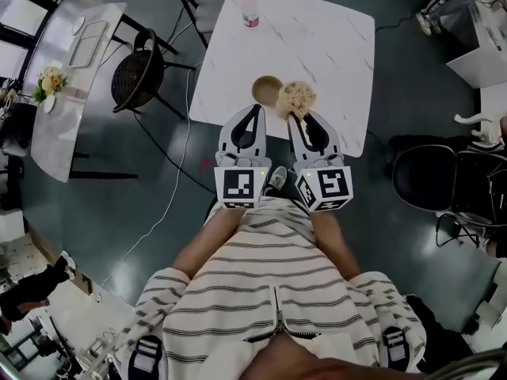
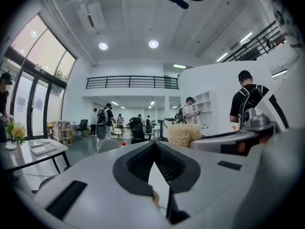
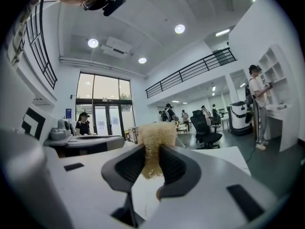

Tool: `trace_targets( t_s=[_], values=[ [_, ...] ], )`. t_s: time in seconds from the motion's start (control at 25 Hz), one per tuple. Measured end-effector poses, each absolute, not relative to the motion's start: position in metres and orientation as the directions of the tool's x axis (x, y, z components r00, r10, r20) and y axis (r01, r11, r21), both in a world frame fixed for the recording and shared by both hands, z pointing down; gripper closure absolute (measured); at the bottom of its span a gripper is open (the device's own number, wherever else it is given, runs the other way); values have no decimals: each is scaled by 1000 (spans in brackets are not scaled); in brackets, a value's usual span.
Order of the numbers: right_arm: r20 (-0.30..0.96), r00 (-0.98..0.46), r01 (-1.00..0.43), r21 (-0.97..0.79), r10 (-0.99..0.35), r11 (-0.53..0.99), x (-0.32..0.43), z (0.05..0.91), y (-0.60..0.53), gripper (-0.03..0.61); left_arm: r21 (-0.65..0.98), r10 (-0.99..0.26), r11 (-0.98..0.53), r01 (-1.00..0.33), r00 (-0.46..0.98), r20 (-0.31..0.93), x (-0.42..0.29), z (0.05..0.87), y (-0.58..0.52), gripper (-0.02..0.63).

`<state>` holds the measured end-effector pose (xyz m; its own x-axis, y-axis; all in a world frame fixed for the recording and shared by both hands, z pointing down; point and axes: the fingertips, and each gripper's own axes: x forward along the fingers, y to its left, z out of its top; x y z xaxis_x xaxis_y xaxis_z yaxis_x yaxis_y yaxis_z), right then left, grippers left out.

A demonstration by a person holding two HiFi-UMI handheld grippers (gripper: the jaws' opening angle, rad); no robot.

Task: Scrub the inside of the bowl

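- person in a striped top stands at the near edge of the table, one gripper in each hand.
- left gripper: jaws pressed together, nothing between them; tips hang just near of the bowl.
- right gripper: jaws pinching a pale fibrous scrubber, which sticks out past the tips.
- bowl: tan, upright, on the table close to its near edge, just left of the scrubber; contact between them cannot be told. the scrubber is beside the bowl, not inside it.
- bottle, red cap, upright at the far edge of the table.
- black chair to the left of the table.
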<state>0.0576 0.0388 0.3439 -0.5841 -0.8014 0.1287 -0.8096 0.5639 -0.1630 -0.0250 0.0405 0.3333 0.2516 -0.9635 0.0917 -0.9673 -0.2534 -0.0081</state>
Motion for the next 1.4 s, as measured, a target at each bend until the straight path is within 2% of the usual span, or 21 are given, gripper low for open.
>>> trace_targets(
  t_s=[0.6,1.04,1.4],
  values=[
    [233,-615,-789,-187,-753,586,29,379,-1,480,49,-946,-269,-962,274,174,-51,366,-10,607],
    [289,-581,-813,-160,-761,560,11,395,-33,480,67,-924,-309,-949,317,216,-70,389,-45,607],
    [384,-545,-836,-177,-746,519,6,425,-45,480,105,-891,-330,-938,346,294,-80,419,-66,607]
  ],
)
